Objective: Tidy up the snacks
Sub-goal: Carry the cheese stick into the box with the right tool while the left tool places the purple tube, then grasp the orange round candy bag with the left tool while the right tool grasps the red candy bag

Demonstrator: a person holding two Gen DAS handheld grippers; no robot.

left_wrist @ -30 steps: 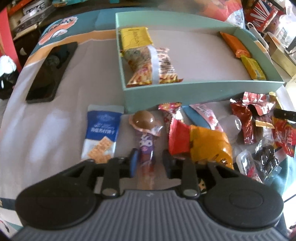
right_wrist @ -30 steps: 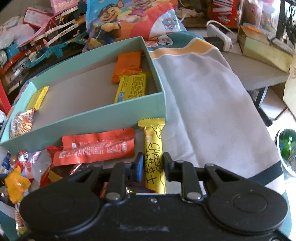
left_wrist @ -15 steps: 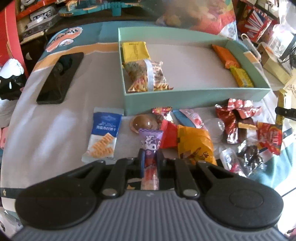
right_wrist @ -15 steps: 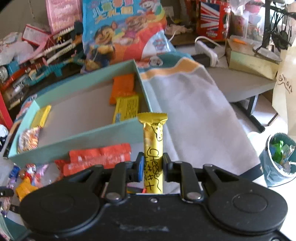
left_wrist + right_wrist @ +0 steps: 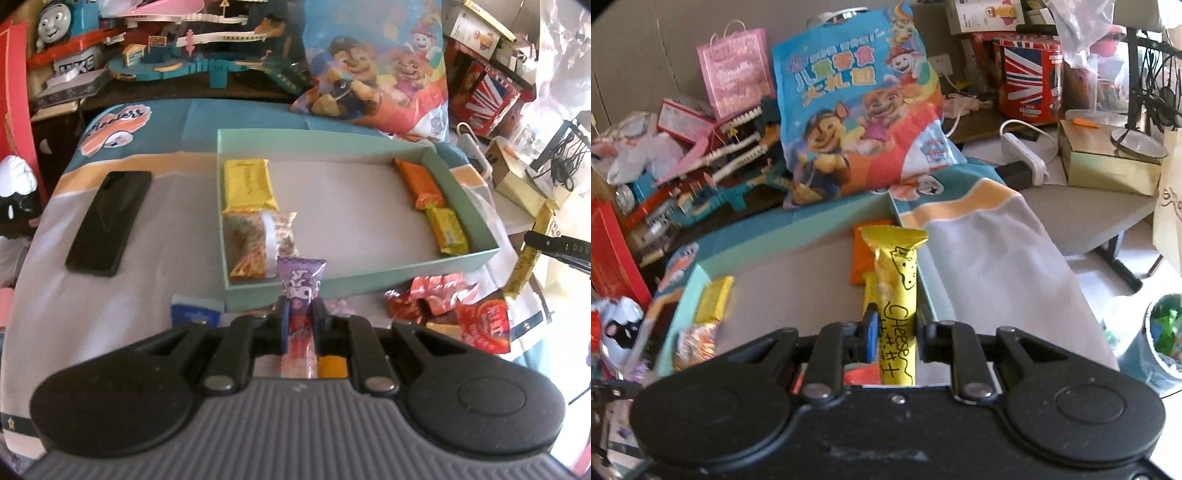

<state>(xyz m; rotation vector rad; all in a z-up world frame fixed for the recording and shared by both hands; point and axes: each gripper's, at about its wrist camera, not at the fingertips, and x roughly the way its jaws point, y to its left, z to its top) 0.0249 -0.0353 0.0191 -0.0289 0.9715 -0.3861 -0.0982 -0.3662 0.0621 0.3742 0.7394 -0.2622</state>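
Left tool (image 5: pixel 300 314) pinches purple snack (image 5: pixel 301 282); right tool (image 5: pixel 894 325) apparently clamps cheese stick (image 5: pixel 895 295).

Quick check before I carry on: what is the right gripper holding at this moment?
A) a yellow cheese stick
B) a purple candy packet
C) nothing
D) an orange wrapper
A: in the right wrist view the right gripper is shut on the yellow cheese stick, which stands up between its jaws above the teal box; the purple packet is in the left gripper.
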